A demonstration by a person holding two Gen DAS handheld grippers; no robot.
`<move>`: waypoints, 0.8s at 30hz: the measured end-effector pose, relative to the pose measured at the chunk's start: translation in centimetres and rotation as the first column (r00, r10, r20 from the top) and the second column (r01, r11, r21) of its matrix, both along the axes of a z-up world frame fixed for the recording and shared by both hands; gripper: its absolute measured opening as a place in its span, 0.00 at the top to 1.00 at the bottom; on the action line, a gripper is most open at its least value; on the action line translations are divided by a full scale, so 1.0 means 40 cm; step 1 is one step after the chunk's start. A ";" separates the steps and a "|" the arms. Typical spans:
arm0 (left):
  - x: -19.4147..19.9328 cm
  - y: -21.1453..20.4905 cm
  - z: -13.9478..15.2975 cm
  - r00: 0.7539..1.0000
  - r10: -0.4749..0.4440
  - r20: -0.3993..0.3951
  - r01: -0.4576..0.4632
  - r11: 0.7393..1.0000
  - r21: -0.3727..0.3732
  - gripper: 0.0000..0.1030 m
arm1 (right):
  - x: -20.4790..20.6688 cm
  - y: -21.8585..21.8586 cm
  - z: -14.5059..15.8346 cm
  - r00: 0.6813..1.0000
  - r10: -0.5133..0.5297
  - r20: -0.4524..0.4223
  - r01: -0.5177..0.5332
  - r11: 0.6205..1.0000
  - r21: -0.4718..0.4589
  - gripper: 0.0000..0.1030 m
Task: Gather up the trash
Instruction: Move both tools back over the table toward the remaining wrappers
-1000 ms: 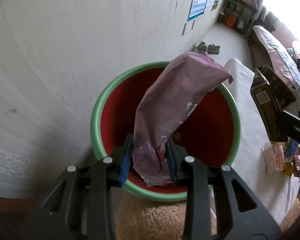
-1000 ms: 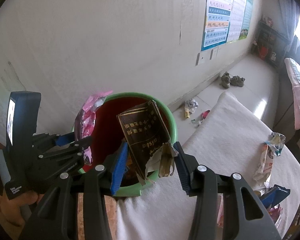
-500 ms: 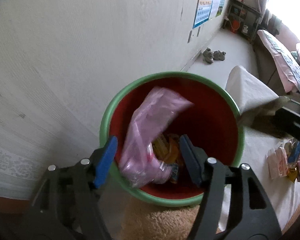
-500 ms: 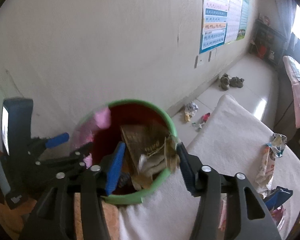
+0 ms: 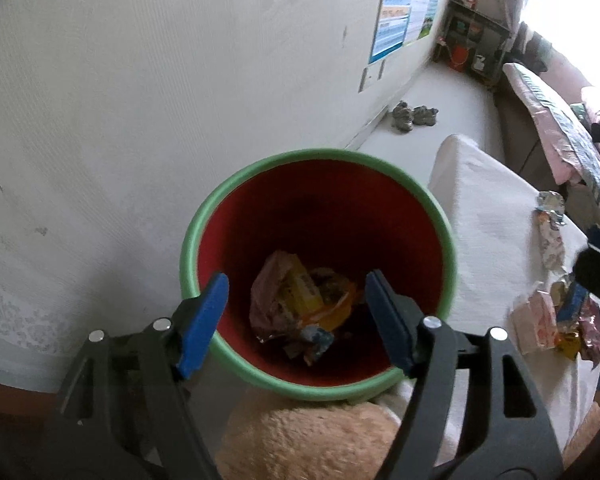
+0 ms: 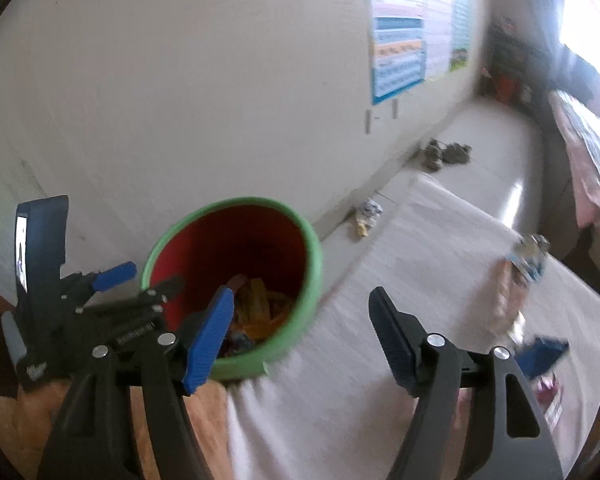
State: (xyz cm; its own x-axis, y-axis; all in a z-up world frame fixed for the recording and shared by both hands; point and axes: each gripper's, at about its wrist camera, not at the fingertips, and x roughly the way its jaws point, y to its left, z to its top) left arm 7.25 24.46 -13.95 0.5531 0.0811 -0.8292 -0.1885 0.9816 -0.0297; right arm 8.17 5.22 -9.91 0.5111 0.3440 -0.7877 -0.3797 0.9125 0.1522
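I held the left gripper (image 5: 296,320) angled down over the red bin (image 5: 320,160), jaws just opened, nothing between them; the wrappers (image 5: 300,308) lay at the bin's bottom; the right gripper (image 6: 300,336), jaws likewise just opened and empty, pointed down beside the bin's rim.

A lived-in room of a home: ahead of the gripper, past a white-covered table (image 5: 488,216), a pair of shoes (image 5: 414,117) lies by the wallpapered wall (image 5: 160,80), with a learning poster (image 5: 396,20) above, a cluttered shelf (image 5: 472,46) beyond and pink bedding (image 5: 556,128) to the right.
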 end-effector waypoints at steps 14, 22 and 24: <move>-0.006 -0.161 0.010 0.992 -0.123 -0.017 0.123 0.992 -0.004 0.31 | -0.047 -0.625 -0.106 0.737 -0.644 -0.205 0.661 0.750 0.024 0.26; -0.012 -0.281 0.012 0.976 -0.216 -0.041 0.216 0.976 -0.005 0.31 | -0.080 -0.692 -0.242 0.680 -0.580 -0.449 0.678 0.730 0.083 0.26; -0.018 -0.319 0.004 0.966 -0.251 -0.055 0.249 0.968 -0.041 0.30 | -0.089 -0.689 -0.260 0.688 -0.546 -0.479 0.664 0.740 0.110 0.40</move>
State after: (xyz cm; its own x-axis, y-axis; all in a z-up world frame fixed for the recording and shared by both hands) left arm 6.54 11.70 -13.80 0.5019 -0.0820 -0.8610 0.0606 0.9964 -0.0596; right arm 4.60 -22.33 -20.30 0.3483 0.2858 -0.8928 0.3895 0.8222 0.4151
